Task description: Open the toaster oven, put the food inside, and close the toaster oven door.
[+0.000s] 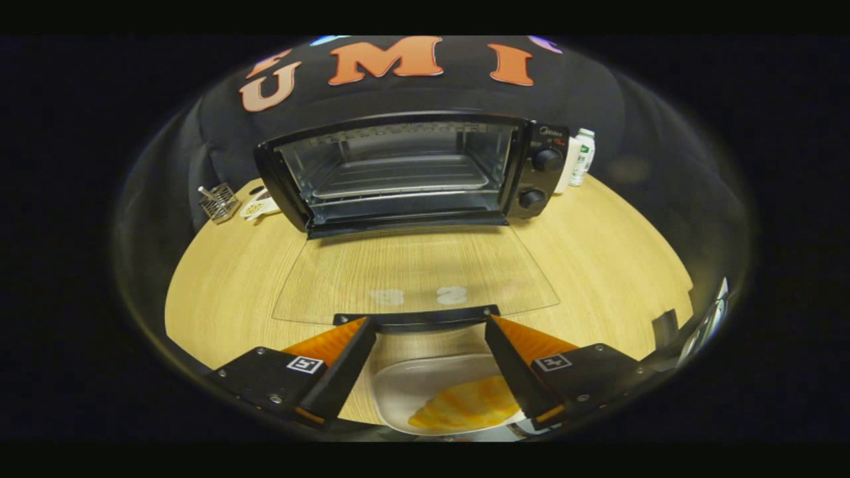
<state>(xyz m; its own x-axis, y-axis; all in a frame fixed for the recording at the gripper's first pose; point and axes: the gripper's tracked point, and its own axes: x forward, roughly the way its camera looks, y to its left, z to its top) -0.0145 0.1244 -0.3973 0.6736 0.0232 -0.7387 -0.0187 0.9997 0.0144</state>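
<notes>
Glass oven door is lying open at twelve o'clock beyond my fingers; I'm holding my gripper spread wide, empty, over the plate carrying yellow food.

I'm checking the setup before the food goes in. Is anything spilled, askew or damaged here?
Nothing stands out. The toaster oven sits square on the table, its glass door folded flat, rack level inside. The food lies on its plate between the open gripper jaws.
</notes>
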